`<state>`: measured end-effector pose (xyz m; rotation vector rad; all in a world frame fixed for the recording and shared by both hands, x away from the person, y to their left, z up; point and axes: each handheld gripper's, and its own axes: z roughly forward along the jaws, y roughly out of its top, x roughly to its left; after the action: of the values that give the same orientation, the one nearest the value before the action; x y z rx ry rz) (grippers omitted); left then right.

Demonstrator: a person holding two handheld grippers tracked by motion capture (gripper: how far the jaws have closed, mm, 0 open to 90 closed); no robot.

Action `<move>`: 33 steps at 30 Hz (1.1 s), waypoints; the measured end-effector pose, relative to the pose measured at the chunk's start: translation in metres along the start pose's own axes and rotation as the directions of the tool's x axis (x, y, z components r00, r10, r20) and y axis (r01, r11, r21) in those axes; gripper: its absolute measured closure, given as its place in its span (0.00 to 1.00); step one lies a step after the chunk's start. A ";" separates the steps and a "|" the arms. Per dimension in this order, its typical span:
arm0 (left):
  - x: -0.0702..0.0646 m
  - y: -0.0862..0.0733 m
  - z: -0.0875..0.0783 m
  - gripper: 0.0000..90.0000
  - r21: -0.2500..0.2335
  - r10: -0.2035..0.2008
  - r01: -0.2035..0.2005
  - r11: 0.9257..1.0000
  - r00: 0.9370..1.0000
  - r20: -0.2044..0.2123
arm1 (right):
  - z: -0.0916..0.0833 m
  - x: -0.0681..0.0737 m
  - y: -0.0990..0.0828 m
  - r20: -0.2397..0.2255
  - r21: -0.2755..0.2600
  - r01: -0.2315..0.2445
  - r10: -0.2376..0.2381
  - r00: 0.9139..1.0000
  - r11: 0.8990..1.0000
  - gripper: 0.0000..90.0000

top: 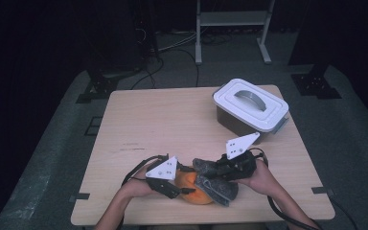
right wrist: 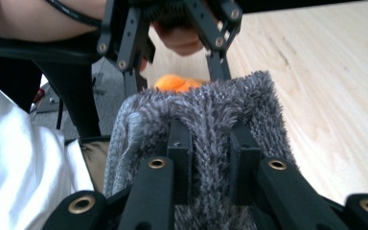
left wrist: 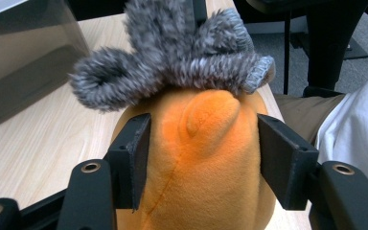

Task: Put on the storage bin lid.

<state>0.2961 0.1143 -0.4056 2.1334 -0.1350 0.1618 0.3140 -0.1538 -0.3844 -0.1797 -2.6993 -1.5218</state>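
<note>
Orange plush, soft and rounded, sits at the near edge of the pale wooden table (top: 172,120): this orange stuffed toy (left wrist: 201,158) is the landmark, and the left gripper (top: 175,184) has it pinched, both black pads pressed into its seamed flanks. Over the toy's top lies a fuzzy grey knitted cloth (right wrist: 206,120), ribbed at one hem, thick and shaggy, rolled into loops. The right gripper (right wrist: 210,158), just right of the toy, is clamped tight on a fold of that cloth, jaws nearly together with pile bulging around them.

Reading the play, the cloth is being worked against the toy, one claw steadying, the other pulling; whether it goes on or comes off, I cannot tell. Next move likely calls for a steady hold on the squashy toy while the right draws the stretchy fabric without letting the fold slip.

Farther back and right of the toy stands a white-lidded rectangular plastic box (top: 250,108) with a grey arched handle, well apart, lid on.
</note>
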 end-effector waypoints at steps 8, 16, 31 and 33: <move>-0.002 0.004 0.002 0.43 0.004 0.007 -0.007 1.000 1.000 -0.003 | -0.004 0.002 0.002 -0.001 0.063 0.021 -0.021 1.000 0.998 0.82; 0.000 0.000 0.000 0.43 0.008 -0.007 0.007 1.000 1.000 -0.003 | 0.006 0.003 0.010 -0.033 0.044 0.035 -0.033 0.999 0.998 0.83; 0.021 -0.034 -0.016 0.45 -0.040 -0.196 0.195 0.980 0.980 -0.022 | -0.010 -0.011 -0.055 0.033 0.004 -0.141 0.141 0.989 0.990 0.83; 0.023 -0.039 -0.019 0.45 -0.045 -0.224 0.223 0.974 0.974 -0.025 | -0.009 -0.012 -0.060 0.034 0.009 -0.157 0.156 0.987 0.988 0.83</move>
<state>0.3243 0.1509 -0.4237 2.0857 0.1182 0.0576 0.3191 -0.1931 -0.4321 -0.4099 -2.6465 -1.4708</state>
